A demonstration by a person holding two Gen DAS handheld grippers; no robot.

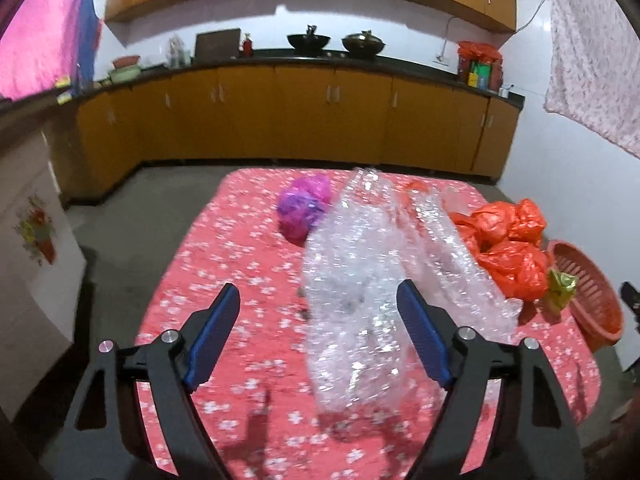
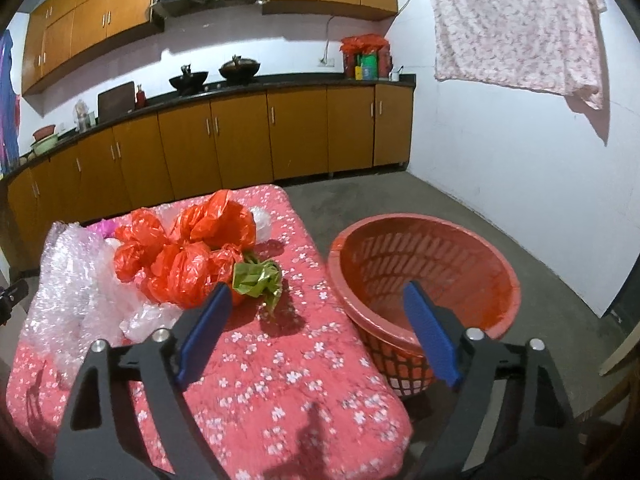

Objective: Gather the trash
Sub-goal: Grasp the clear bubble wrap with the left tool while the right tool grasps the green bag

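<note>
A table with a red flowered cloth [image 1: 224, 264] [image 2: 304, 360] holds trash. A big clear bubble wrap sheet [image 1: 360, 280] [image 2: 68, 280] lies in the middle. Crumpled orange plastic bags [image 1: 508, 248] [image 2: 188, 252] lie to its right, with a green wrapper [image 1: 562, 286] [image 2: 258, 276] beside them. A purple bag [image 1: 302, 210] lies farther back. A red basket [image 1: 588, 296] [image 2: 424, 276] stands off the table's right edge. My left gripper [image 1: 318, 300] is open over the near end of the bubble wrap. My right gripper [image 2: 318, 300] is open and empty, between the green wrapper and the basket.
Orange kitchen cabinets and a dark counter with woks [image 1: 308, 42] run along the back wall. A patterned cloth [image 2: 516, 28] hangs on the right wall. Grey floor [image 2: 460, 196] surrounds the table. A white cabinet with a flower picture [image 1: 36, 240] stands at the left.
</note>
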